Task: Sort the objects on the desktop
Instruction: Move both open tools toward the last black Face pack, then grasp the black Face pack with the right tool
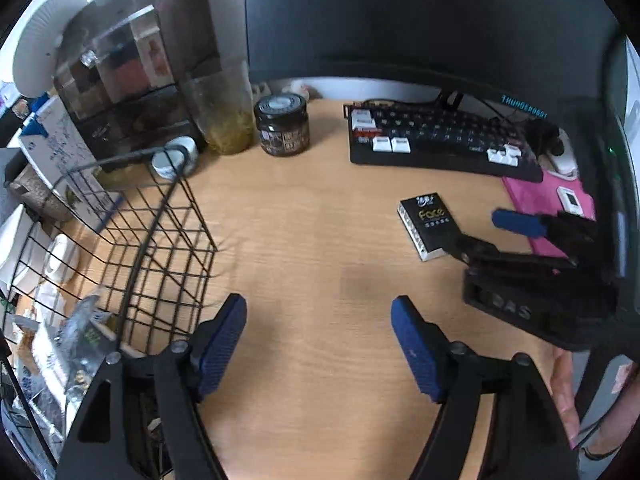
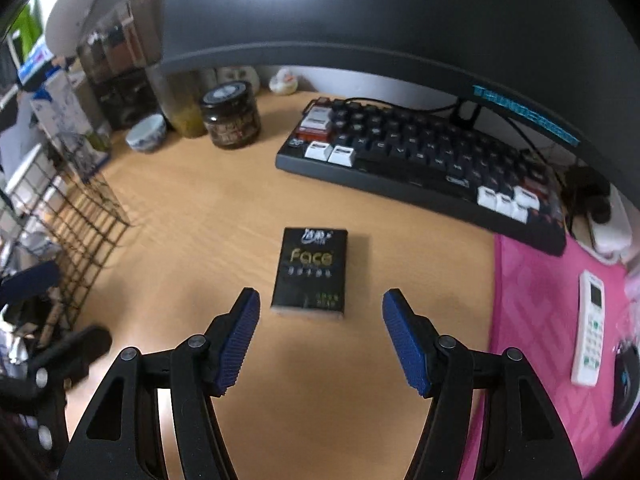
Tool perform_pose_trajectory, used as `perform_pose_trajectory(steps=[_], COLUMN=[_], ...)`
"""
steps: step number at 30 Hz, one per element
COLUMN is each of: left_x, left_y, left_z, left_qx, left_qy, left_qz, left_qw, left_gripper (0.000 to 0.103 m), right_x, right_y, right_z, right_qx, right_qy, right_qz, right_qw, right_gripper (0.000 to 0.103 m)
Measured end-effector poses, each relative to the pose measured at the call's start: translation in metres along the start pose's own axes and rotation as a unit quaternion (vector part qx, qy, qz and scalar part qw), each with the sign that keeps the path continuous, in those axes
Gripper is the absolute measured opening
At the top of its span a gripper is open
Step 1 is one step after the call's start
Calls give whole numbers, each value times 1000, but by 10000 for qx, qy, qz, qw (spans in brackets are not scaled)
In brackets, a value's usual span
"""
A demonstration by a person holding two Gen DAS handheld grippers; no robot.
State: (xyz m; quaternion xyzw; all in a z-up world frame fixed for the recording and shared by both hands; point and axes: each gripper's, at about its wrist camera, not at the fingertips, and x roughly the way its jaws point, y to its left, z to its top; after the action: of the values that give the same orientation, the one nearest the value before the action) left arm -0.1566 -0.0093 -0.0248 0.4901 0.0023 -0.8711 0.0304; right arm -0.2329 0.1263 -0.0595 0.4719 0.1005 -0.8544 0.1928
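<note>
Tissue pack (image 2: 309,272) (black, marked "Face") lies flat on the desk (image 2: 200,216), just ahead of the right gripper (image 2: 318,312); its jaws gape empty. Left gripper (image 1: 318,320) likewise spread, empty, beside the wire basket (image 1: 160,240).

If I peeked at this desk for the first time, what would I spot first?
Probably the black tissue pack lying alone mid-desk, just ahead of the open right gripper. Next, the bright pink mat at the right with a white remote on it, and the wire basket at the left.
</note>
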Motion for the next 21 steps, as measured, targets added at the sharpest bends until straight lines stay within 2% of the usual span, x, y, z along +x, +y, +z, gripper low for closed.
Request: perform_pose_trajectory(steps=[4,6,14,16,17,21], left_x=[12,17,28,28,28,25], left_y=[0,3,6,7,7,7], left_z=[3,4,9,8,8,8], left_qx=[43,20,-25,-18,-25,-33], left_qy=[87,131,202,213,215,193], left_qz=[22,4,-25,-21,-14,-43], left_qw=[10000,9999,9998,9998,9998,9998], left_gripper=[78,78,78,78,78,78], right_x=[21,28,47,49,49,47], right_y=[5,8,13,11,11,8], right_z=[10,13,14,13,12,11], right_qx=[-60,-135,-203,-146,-141,-29], right_qy=[159,175,324,348,357,411], right_qz=[-1,-131,-109,-74,-76,43], right_qw=[9999,9997,9992,9993,9992,9991], right_gripper=[64,64,64,61,47,46])
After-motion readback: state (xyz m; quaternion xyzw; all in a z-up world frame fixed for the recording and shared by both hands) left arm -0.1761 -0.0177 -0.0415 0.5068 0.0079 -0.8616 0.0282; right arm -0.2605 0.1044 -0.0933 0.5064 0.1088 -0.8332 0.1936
